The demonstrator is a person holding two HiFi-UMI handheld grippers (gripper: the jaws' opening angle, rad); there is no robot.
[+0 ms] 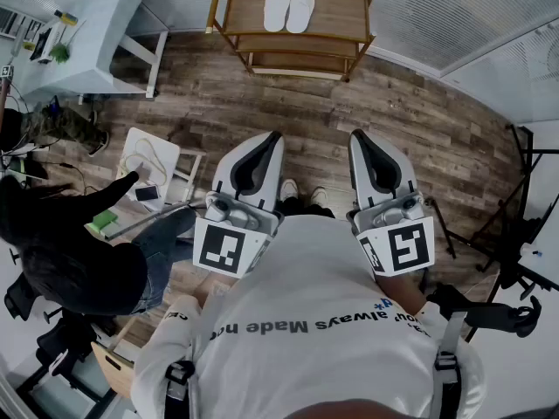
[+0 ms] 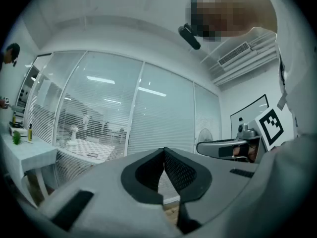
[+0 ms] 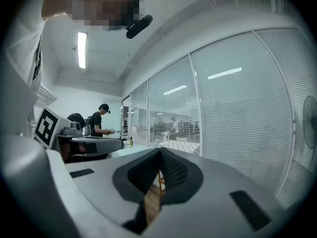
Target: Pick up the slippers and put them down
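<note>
White slippers (image 1: 288,9) lie side by side on the wooden rack (image 1: 341,11) at twelve o'clock, well apart from both grippers. Left gripper (image 1: 272,138) and right gripper (image 1: 356,136) are level, jaws pressed together, empty. The slippers look light and floppy, so pinch each at the sole edge

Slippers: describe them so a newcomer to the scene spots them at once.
Across the wood floor, a wooden shelf rack stands against the wall of blinds. On its top shelf lies a pair of white slippers, side by side. They are the only things there, pale against brown wood.
</note>
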